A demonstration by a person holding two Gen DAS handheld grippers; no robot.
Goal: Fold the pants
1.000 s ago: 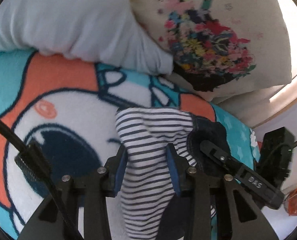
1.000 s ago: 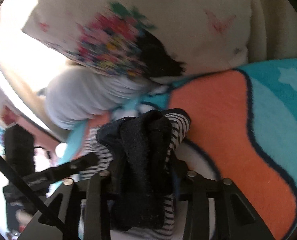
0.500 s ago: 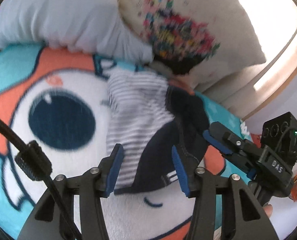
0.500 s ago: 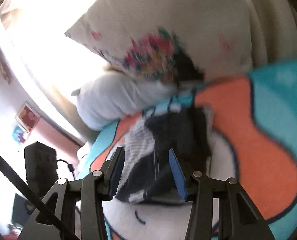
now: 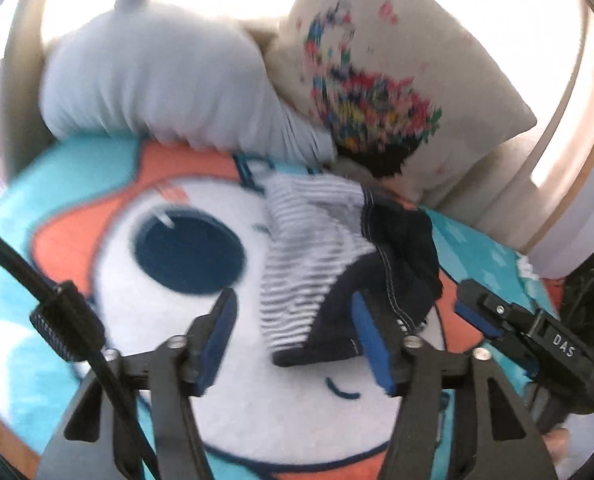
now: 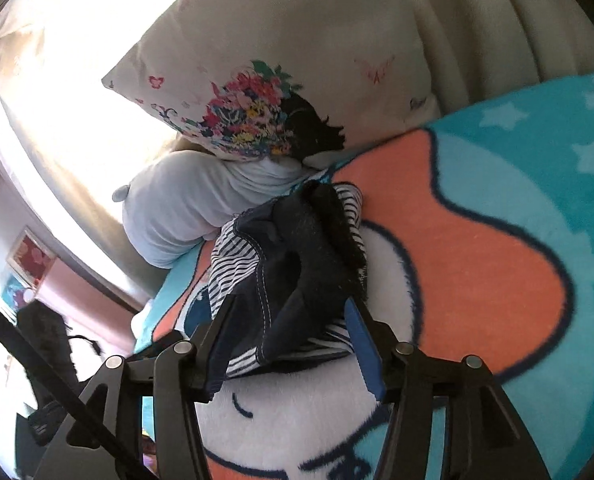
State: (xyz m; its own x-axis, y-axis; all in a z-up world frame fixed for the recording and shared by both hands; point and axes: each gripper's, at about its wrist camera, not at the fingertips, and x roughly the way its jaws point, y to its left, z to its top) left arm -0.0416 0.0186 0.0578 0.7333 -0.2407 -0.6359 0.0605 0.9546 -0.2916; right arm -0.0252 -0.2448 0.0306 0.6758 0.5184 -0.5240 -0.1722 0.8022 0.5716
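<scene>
The pants [image 5: 309, 264], navy outside with a blue-and-white striped inside, lie in a folded bundle on the cartoon blanket [image 5: 97, 320] just in front of the pillows. My left gripper [image 5: 293, 312] hovers over their near end, its jaws opening; the cloth lies between the blue pads without being pressed. In the right wrist view the same pants [image 6: 297, 264] sit bunched, and my right gripper [image 6: 291, 312] is opening around their near edge, pads off the cloth. The right gripper [image 5: 489, 332] also shows at the right of the left wrist view.
A grey pillow [image 5: 157, 80] and a cream floral pillow [image 5: 377, 80] lean against the headboard right behind the pants. The blanket spreads to the left and toward me. A black device [image 5: 593, 292] sits off the bed's right side.
Both grippers let go of the pants and drew back from the pillows, jaws widening. The pants went from held up in the jaws to lying on the blanket.
</scene>
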